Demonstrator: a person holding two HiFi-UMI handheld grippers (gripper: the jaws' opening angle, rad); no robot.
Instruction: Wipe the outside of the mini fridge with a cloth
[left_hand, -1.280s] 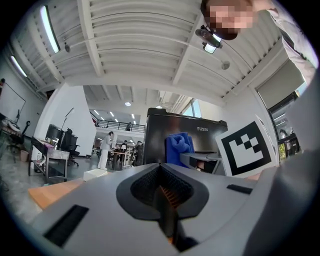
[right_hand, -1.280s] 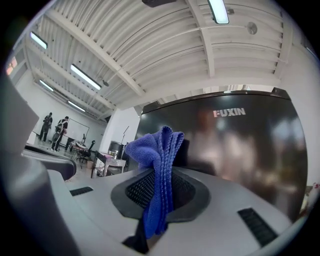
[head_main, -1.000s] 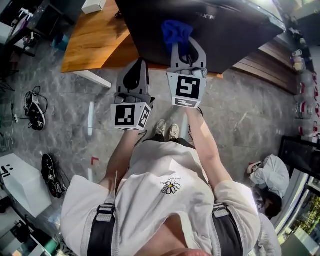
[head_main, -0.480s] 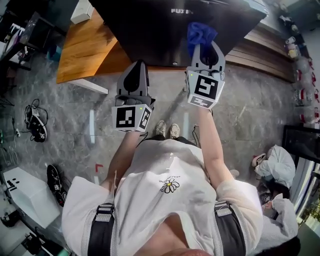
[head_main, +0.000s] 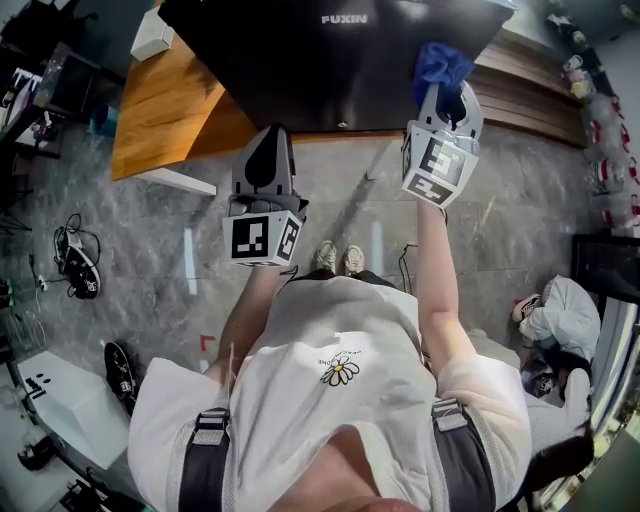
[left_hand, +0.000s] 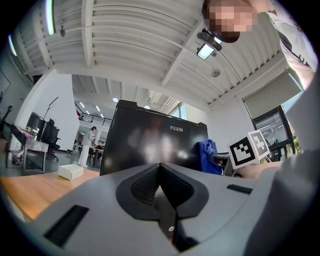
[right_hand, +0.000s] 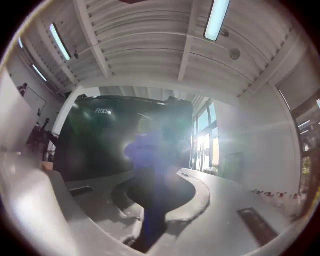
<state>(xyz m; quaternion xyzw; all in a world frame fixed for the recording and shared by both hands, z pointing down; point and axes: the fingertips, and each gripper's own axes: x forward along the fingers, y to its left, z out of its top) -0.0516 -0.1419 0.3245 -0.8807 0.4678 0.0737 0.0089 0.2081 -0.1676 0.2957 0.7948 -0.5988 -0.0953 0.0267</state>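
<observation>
Cloth (head_main: 443, 62) further right, between right jaws

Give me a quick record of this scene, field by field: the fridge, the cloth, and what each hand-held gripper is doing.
fridge: black mini fridge, FUXIN on its front, standing on a wooden platform
cloth: blue cloth, at the right edge of the fridge's front; contact not certain
right hand-held gripper: shut on the cloth, raised to the fridge
left hand-held gripper: jaws together, empty, held lower, short of the fridge
</observation>
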